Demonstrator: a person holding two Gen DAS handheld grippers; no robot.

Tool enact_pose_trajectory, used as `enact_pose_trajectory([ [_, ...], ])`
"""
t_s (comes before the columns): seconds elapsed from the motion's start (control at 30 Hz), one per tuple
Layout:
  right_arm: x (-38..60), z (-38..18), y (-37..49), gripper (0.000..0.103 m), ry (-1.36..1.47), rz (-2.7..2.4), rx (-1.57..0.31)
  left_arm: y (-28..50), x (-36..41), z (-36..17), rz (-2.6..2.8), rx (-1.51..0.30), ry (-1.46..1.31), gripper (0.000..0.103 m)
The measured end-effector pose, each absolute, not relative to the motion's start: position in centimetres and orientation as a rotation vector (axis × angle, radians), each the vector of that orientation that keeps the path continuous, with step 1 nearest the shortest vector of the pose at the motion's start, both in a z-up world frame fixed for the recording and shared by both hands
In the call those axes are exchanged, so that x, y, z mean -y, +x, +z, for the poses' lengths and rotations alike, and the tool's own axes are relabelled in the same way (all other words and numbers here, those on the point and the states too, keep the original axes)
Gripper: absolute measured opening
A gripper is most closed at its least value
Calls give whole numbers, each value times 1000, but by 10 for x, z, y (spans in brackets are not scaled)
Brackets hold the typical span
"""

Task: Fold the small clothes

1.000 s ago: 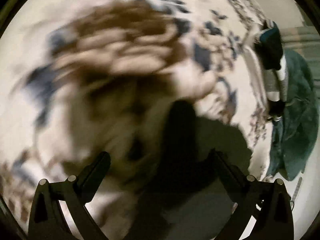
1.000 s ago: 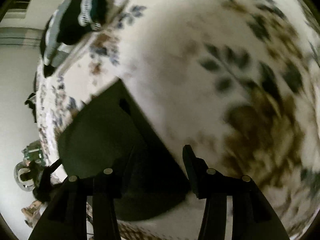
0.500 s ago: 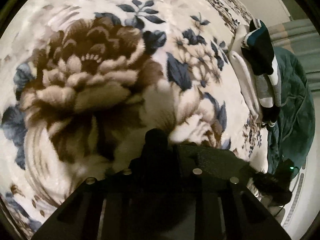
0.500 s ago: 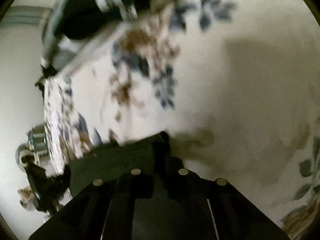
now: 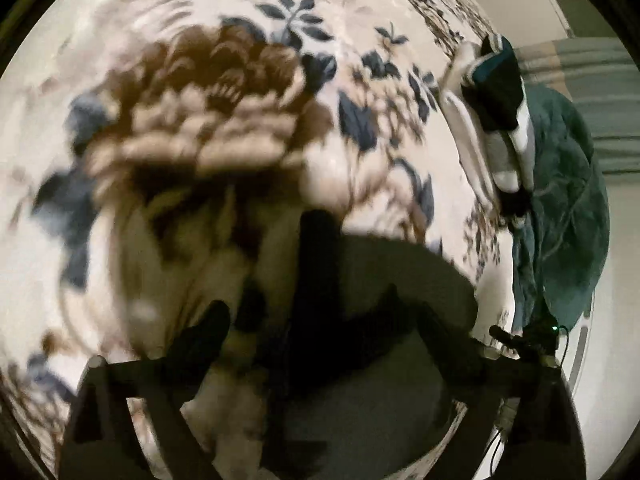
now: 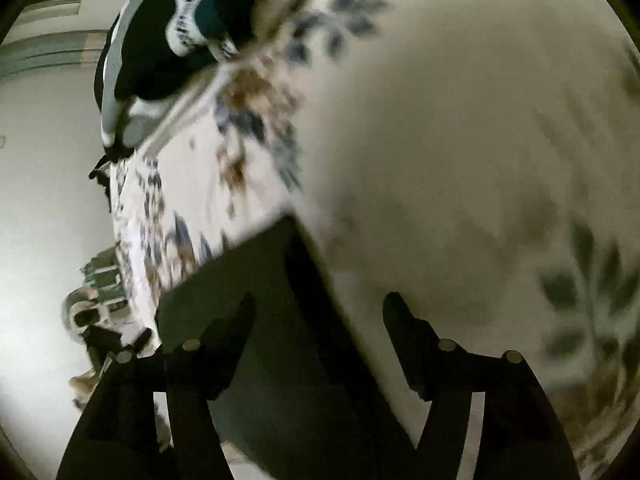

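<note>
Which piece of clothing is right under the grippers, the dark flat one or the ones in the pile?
The dark flat garment, lying alone beneath both open grippers; the pile sits far off.

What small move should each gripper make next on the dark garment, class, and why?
Probably lift both clear. The left gripper and right gripper have just been opening; their jaws stand apart over the dark garment, which lies flat on the floral blanket, apparently released. The next item likely comes from the pile.
</note>
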State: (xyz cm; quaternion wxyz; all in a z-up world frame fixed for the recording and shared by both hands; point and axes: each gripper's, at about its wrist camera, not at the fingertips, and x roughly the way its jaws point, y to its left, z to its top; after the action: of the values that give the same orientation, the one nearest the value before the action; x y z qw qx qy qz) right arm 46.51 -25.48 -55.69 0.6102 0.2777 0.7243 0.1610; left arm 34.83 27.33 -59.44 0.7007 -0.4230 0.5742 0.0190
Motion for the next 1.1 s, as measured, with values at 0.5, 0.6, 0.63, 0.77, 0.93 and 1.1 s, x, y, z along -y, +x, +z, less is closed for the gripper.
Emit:
enact_pose_trajectory([
  [0.5,292,-567,277,72,1079,263,-1613,307,-231,-638,-24,-1362,-1052,96],
  [0.6,265,-594,243,72,1203,282,-1626,310,-230,-641,-32,-1365,-1058,96],
  [0.63,253,-605,240,74,1256,295,-1595,311,-230,-642,-36,-1368,-1059,96],
  [0.77,221,-615,249,92,1304,289,-1453,315,-232,-643,-43,-1378,-1062,96],
  [0.93,189,-607,267,90,1356,369,-1346,324,-230,-642,-55,-1372,-1050,96],
  [1.1,175,-612,282,90,1346,326,-1323,333,-228,-645,-60,-1352,-1046,96],
])
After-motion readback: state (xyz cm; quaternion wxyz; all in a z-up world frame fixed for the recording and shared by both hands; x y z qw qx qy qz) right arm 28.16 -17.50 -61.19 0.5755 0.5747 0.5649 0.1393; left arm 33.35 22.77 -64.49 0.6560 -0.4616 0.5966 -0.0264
